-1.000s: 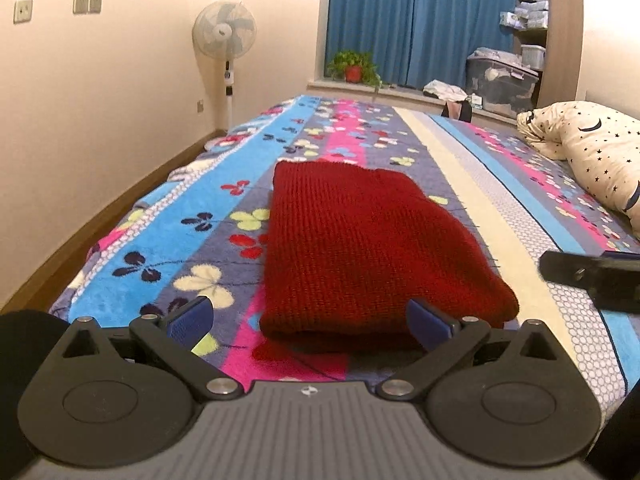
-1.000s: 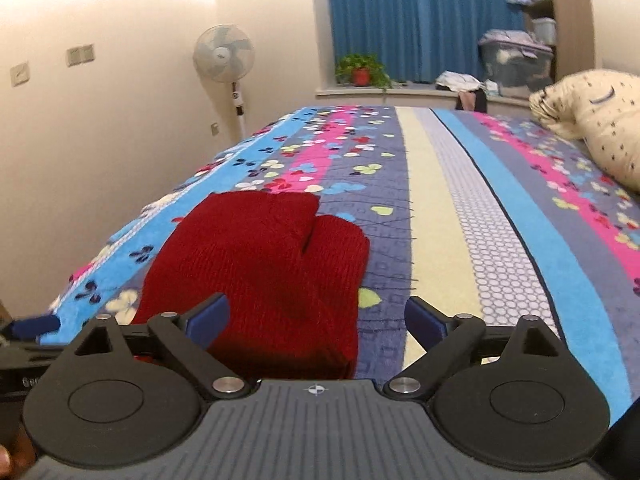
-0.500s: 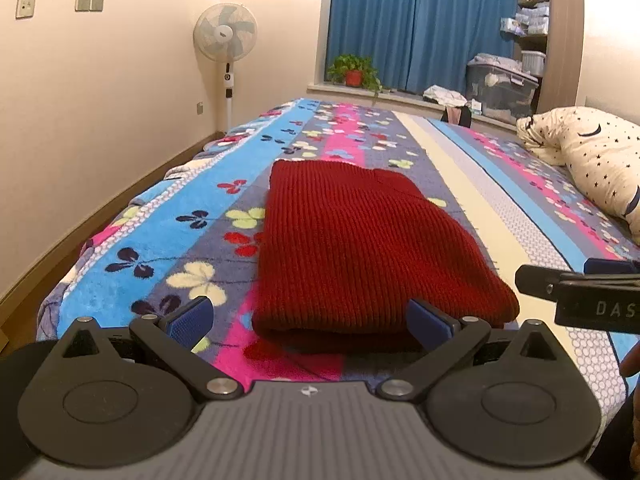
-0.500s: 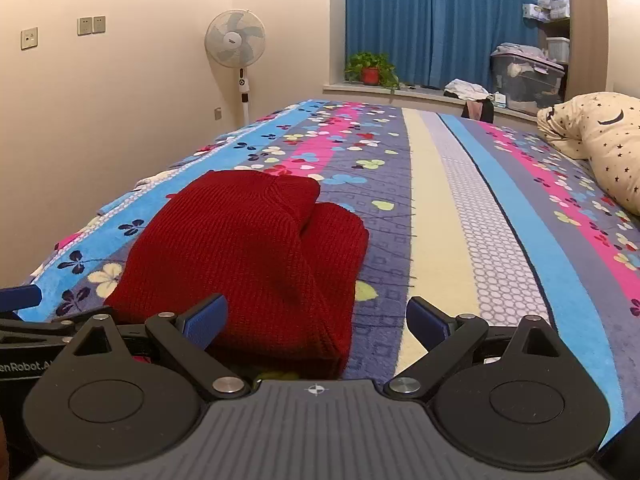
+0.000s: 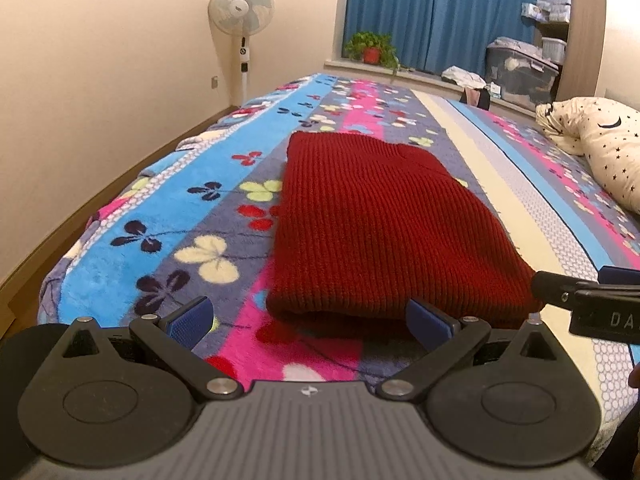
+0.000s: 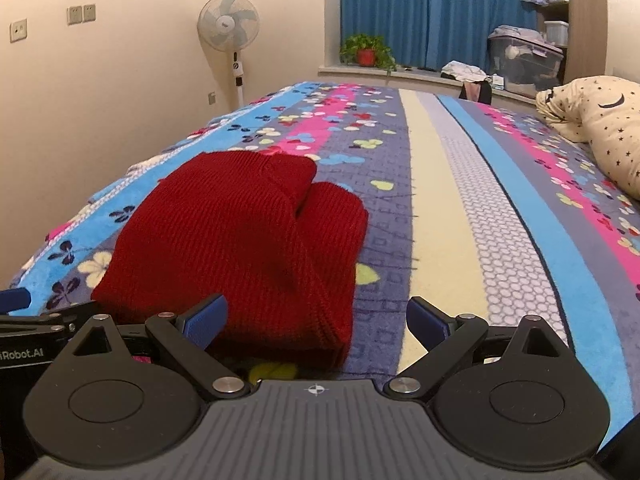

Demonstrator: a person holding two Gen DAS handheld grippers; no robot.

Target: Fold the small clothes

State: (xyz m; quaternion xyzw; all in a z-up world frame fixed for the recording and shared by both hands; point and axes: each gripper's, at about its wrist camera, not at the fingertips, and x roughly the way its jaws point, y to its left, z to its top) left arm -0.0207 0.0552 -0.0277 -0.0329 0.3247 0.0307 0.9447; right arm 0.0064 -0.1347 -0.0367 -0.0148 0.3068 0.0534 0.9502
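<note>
Home bedroom, bed (image 6: pixel 448 184) with floral blanket, pillow (image 6: pixel 600 120), blue curtains (image 6: pixel 432 12), standing fan (image 6: pixel 229 24)

Both wrist cameras sit low and close over the bed (image 5: pixel 168 216), side by side, facing the curtains (image 6: pixel 432 12); both show the red knit (image 5: pixel 380 232).

A bed (image 5: pixel 500 168) covered by a striped, flower-patterned blanket (image 6: pixel 448 184) carries everything. A folded red knit garment (image 5: pixel 372 232) lies flat on it, just ahead of the left claw (image 5: pixel 312 320) and ahead-left of the right claw (image 6: pixel 316 316). A star-printed pillow (image 6: pixel 600 120) rests far off to the right.
</note>
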